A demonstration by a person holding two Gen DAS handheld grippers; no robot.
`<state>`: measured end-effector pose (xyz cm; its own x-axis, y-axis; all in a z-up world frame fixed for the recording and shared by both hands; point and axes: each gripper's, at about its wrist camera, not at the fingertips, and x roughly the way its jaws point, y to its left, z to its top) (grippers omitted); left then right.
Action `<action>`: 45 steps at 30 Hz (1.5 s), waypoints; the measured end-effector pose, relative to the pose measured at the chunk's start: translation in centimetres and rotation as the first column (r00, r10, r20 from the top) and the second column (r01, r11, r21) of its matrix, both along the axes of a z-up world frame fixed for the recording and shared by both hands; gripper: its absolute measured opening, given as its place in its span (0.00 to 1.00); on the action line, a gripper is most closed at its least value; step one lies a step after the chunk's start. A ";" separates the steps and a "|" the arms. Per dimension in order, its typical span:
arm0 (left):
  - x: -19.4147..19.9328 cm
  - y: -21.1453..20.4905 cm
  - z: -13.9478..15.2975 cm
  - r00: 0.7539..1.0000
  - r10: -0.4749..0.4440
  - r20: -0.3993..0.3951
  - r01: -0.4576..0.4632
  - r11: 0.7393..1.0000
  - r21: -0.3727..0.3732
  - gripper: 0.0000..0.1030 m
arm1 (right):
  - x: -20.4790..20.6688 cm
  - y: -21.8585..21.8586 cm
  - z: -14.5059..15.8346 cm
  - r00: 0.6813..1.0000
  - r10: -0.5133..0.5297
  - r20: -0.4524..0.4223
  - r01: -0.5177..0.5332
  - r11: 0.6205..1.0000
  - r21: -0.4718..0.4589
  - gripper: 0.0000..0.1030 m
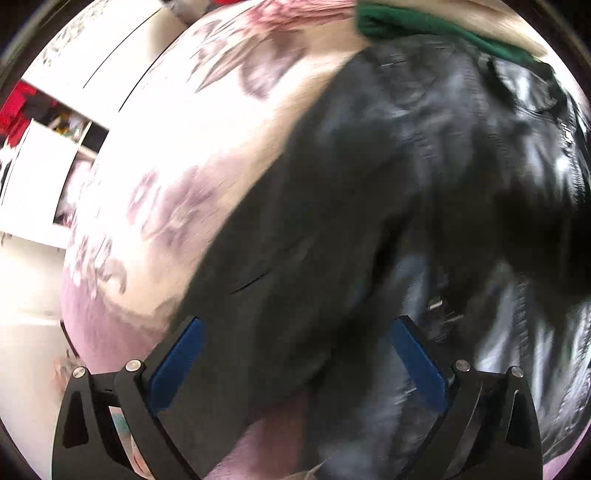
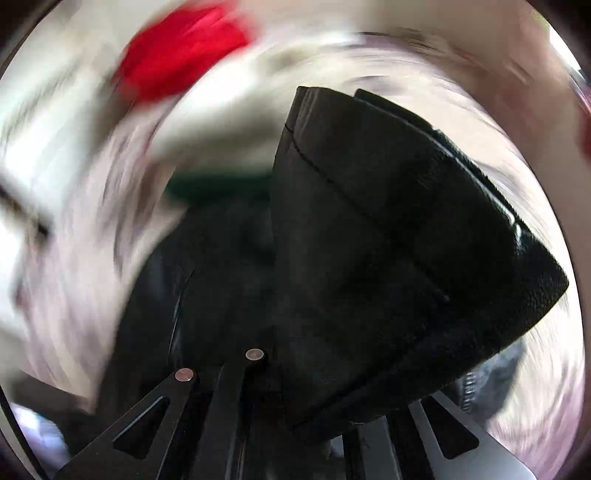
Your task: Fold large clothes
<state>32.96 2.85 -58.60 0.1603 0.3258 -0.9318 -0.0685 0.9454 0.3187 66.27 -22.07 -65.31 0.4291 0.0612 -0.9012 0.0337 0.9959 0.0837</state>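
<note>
Left gripper [image 1: 295,354]: jaws wide apart, blue pads [image 1: 177,365] empty, pointing steeply down over the garment.
Right gripper [image 2: 291,391]: jaws drawn together, clamped on a fold of the black jacket [image 2: 388,258], which fills the view in front of the camera.
Black jacket [image 1: 406,206]: glossy, leather-like, spread over a floral bedspread [image 1: 177,155].
Green cloth [image 1: 424,27]: just beyond the jacket's far edge.
Surroundings: white shelving [image 1: 48,177] to the left; much is motion-blurred.
</note>
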 end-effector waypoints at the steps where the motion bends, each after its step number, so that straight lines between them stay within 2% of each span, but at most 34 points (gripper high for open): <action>1: -0.4 1.4 -0.1 1.000 0.021 -0.004 -0.021 1.000 -0.001 1.00 | 0.9 3.4 -1.7 0.997 0.080 -0.018 -0.081 0.994 -0.068 0.05; 3: -1.1 3.4 -0.3 0.999 0.047 -0.010 -0.047 0.999 0.004 1.00 | 3.1 8.7 -5.2 0.976 0.201 -0.087 -0.213 0.966 -0.147 0.05; 5: -1.7 5.4 -0.6 0.997 0.075 -0.020 -0.075 0.997 0.001 1.00 | 4.4 11.9 -8.0 0.950 0.258 -0.175 -0.287 0.942 -0.175 0.09; 6: -1.9 6.3 -0.7 0.996 0.086 -0.024 -0.086 0.996 -0.004 1.00 | 5.3 12.8 -8.8 0.937 0.271 -0.220 -0.306 0.941 -0.145 0.19; 9: -2.4 8.7 -0.5 0.993 0.115 -0.039 -0.116 0.993 -0.031 1.00 | 7.2 11.5 -7.5 0.932 0.268 -0.245 -0.251 0.963 0.099 0.51; 11: -2.8 9.6 -0.3 0.992 0.118 -0.044 -0.120 0.992 -0.049 1.00 | 7.2 8.2 -5.5 0.949 0.209 -0.234 -0.140 0.950 0.279 0.63; 12: -3.1 10.0 -0.1 0.993 0.114 -0.043 -0.116 0.992 -0.052 1.00 | 6.8 6.1 -4.5 0.958 0.171 -0.232 -0.080 0.931 0.355 0.66; 13: -3.0 9.4 0.2 0.993 0.111 -0.044 -0.114 0.992 -0.051 1.00 | 6.0 3.7 -3.7 0.963 0.117 -0.242 -0.012 0.918 0.396 0.67; 14: -3.6 8.9 0.5 0.993 0.107 -0.049 -0.110 0.993 -0.048 1.00 | 5.6 1.9 -3.2 0.963 0.070 -0.259 0.040 0.917 0.398 0.67; 16: -4.6 7.6 0.8 0.992 0.104 -0.070 -0.108 0.993 -0.047 1.00 | 0.4 -2.6 -3.5 0.938 -0.083 -0.337 0.205 0.916 0.344 0.67; 17: -5.0 7.7 0.4 0.991 0.100 -0.084 -0.105 0.993 -0.054 1.00 | 0.1 -4.0 -3.7 0.919 -0.131 -0.372 0.259 0.912 0.318 0.67; 18: -5.5 7.8 0.4 0.991 0.096 -0.092 -0.101 0.993 -0.061 1.00 | -1.8 -6.6 -4.5 0.881 -0.206 -0.426 0.343 0.898 0.275 0.67; 19: -6.0 7.8 0.3 0.991 0.091 -0.100 -0.098 0.993 -0.067 1.00 | -3.3 -8.0 -5.2 0.860 -0.238 -0.450 0.383 0.886 0.263 0.67; 20: -6.8 7.8 0.2 0.990 0.090 -0.113 -0.099 0.992 -0.082 1.00 | -5.6 -10.4 -6.7 0.823 -0.280 -0.494 0.441 0.863 0.246 0.67; 22: -8.6 7.9 -0.5 0.987 0.094 -0.132 -0.113 0.983 -0.142 1.00 | -9.4 -13.7 -9.5 0.766 -0.310 -0.563 0.502 0.836 0.222 0.67; 23: -9.2 7.6 -0.9 0.985 0.094 -0.145 -0.120 0.977 -0.178 1.00 | -11.0 -13.9 -10.6 0.751 -0.300 -0.588 0.512 0.827 0.232 0.67; 25: -10.7 7.8 -2.0 0.978 0.100 -0.184 -0.146 0.955 -0.258 1.00 | -13.4 -13.4 -12.7 0.746 -0.258 -0.614 0.501 0.825 0.262 0.67; 28: -12.0 8.0 -4.1 0.969 0.111 -0.219 -0.182 0.924 -0.338 1.00 | -15.1 -13.1 -13.6 0.774 -0.203 -0.599 0.451 0.841 0.299 0.67; 31: -11.9 8.2 -6.2 0.970 0.101 -0.221 -0.181 0.909 -0.375 0.99 | -13.8 -12.0 -14.1 0.783 -0.187 -0.594 0.435 0.846 0.307 0.67; 33: -11.2 8.3 -7.3 0.974 0.094 -0.207 -0.169 0.911 -0.376 0.95 | -13.7 -12.1 -13.7 0.793 -0.196 -0.577 0.422 0.859 0.289 0.67; 34: -10.9 8.5 -7.7 0.977 0.089 -0.194 -0.158 0.911 -0.380 0.83 | -14.0 -12.8 -14.2 0.793 -0.199 -0.576 0.417 0.866 0.276 0.67; 35: -10.6 8.4 -8.0 0.981 0.086 -0.172 -0.146 0.913 -0.380 0.76 | -14.0 -12.9 -14.4 0.788 -0.212 -0.578 0.416 0.876 0.246 0.67; 36: -10.4 8.2 -8.0 0.985 0.082 -0.155 -0.136 0.912 -0.387 0.62 | -14.1 -13.1 -14.6 0.783 -0.224 -0.580 0.426 0.873 0.239 0.67; 38: -10.2 7.9 -7.9 0.991 0.064 -0.113 -0.104 0.917 -0.386 0.34 | -15.1 -13.0 -14.4 0.780 -0.218 -0.587 0.446 0.851 0.277 0.67; 39: -10.3 7.9 -7.9 0.993 0.057 -0.102 -0.092 0.921 -0.378 0.29 | -15.2 -13.0 -14.9 0.777 -0.210 -0.593 0.456 0.837 0.301 0.67; 40: -10.5 7.9 -8.0 0.995 0.050 -0.089 -0.080 0.924 -0.374 0.18 | -15.3 -12.5 -15.9 0.772 -0.194 -0.606 0.469 0.817 0.336 0.67; 41: -10.8 8.0 -8.1 0.996 0.045 -0.079 -0.072 0.926 -0.372 0.12 | -15.3 -11.8 -17.2 0.761 -0.167 -0.627 0.482 0.793 0.373 0.67; 42: -11.1 8.2 -8.1 0.997 0.043 -0.069 -0.065 0.928 -0.368 0.11 | -15.3 -11.1 -18.0 0.755 -0.172 -0.633 0.493 0.786 0.374 0.68; 43: -11.3 8.3 -8.1 0.998 0.040 -0.058 -0.059 0.928 -0.368 0.07 | -15.1 -10.4 -18.0 0.767 -0.183 -0.615 0.489 0.788 0.375 0.67; 44: -11.9 8.5 -7.7 0.998 0.039 -0.044 -0.053 0.926 -0.375 0.06 | -14.9 -9.5 -17.7 0.781 -0.180 -0.598 0.468 0.803 0.369 0.44; 45: -12.5 8.8 -7.5 0.999 0.038 -0.035 -0.049 0.925 -0.376 0.06 | -14.7 -8.8 -17.3 0.790 -0.168 -0.590 0.446 0.818 0.364 0.14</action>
<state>20.50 11.61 -66.12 0.1278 -0.0435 -0.9908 -0.1088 0.9924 -0.0576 51.54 -30.89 -82.62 -0.0138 0.4737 -0.8806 0.5057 0.7631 0.4025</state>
